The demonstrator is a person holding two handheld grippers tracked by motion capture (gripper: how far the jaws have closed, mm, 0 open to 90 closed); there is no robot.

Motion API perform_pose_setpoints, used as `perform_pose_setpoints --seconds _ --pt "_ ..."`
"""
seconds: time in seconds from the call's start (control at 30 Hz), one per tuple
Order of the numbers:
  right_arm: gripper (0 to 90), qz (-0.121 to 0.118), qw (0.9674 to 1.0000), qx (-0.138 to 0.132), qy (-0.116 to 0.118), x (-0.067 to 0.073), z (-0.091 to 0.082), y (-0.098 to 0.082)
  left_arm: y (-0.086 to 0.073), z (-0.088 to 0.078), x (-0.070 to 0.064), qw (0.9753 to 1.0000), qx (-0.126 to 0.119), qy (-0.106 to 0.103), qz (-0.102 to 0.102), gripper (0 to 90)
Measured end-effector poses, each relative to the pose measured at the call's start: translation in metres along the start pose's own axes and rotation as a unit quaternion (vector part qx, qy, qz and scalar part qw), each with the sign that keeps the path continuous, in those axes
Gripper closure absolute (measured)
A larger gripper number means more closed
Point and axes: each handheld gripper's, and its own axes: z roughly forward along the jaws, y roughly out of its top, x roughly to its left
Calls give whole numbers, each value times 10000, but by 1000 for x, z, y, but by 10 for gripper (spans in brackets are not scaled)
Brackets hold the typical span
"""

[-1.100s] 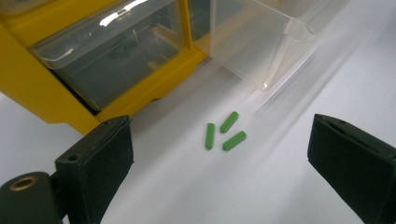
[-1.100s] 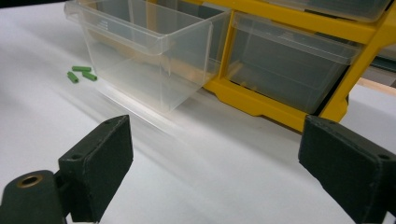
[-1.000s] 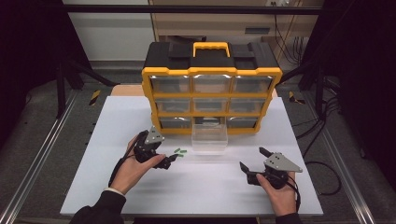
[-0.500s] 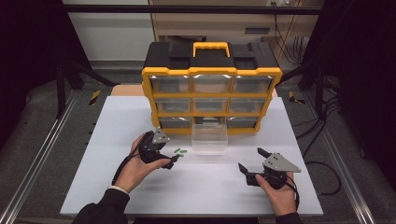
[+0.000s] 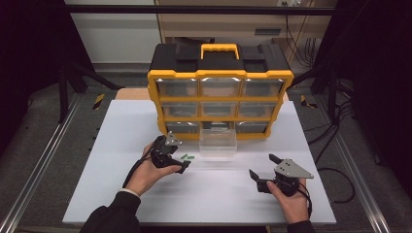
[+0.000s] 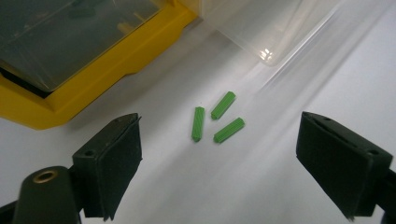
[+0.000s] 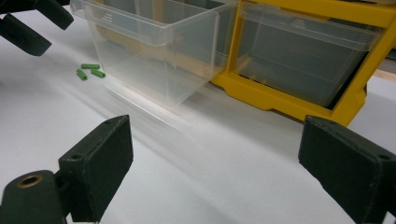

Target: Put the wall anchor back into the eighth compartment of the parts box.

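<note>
Left gripper [image 5: 183,165] has moved in toward the three green plugs [image 6: 215,122] since a sec ago, hand shifting right and dipping a bit lower over the counter [image 5: 121,145]. Its jaws have just been closing some but are still wide apart, nothing between the pads; in the left gripper view the plugs lie on the counter ahead of the jaws, roughly centred, not yet reached. Plugs sit loose, close together, just left of the clear drawer [image 5: 218,144] pulled out of the yellow organizer [image 5: 221,77] and standing on the counter in front of it.

Right gripper [image 5: 263,173] hasn't budged: resting at the near right, jaws apart, empty, pointed toward the drawer.

Read: approach for a pick is nearly done; next prob. a bit more descent, then close on one plug, likely to drop it in the drawer. Plugs are small and near each other, so could nudge a neighbour.
</note>
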Motion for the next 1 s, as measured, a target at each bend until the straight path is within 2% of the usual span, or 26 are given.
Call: perform_pose_setpoints --seconds 0.03,0.1,0.13,0.2,0.23,0.3,0.4,0.57,0.73,0.77,0.87,0.9,1.0 --pt "102 -8 10000 4 -21 -1 1 0 1 0 1 10000 26 32 30 199" --pt "102 -18 10000 -14 -21 -2 1 -1 1 0 1 9999 24 80 92 217" --pt "114 -46 9998 -184 10 -3 -1 -1 1 0 2 9999 30 85 112 263" --pt "117 -91 9997 -222 15 -3 -2 -1 1 0 3 9999 23 86 78 286" --pt "116 -172 9994 -284 -21 -2 -4 -1 1 0 4 9999 68 78 63 337" --pt "114 -165 9995 -274 -33 -3 -5 -1 1 3 5 9998 120 98 78 372" --pt "111 -149 9996 -229 -45 -3 -3 -1 4 6 5 9999 48 107 101 452" --pt "97 -120 9997 -218 -2 -2 -3 -1 6 14 9 9998 126 72 102 510" --pt "93 -134 9997 -196 5 -2 -2 -2 7 25 12 9991 422 -54 -50 575" --pt "93 -99 9998 -186 23 -2 -2 -2 7 27 12 9989 477 -13 -6 590" --pt "93 -110 9997 -194 50 -2 -2 -2 9 31 11 9990 444 -10 -103 623" --pt "92 -127 9997 -200 58 -2 -2 -2 9 31 11 9990 434 59 -93 633" --pt "93 -104 9997 -186 75 0 -2 -2 9 34 12 9989 465 93 -47 665"
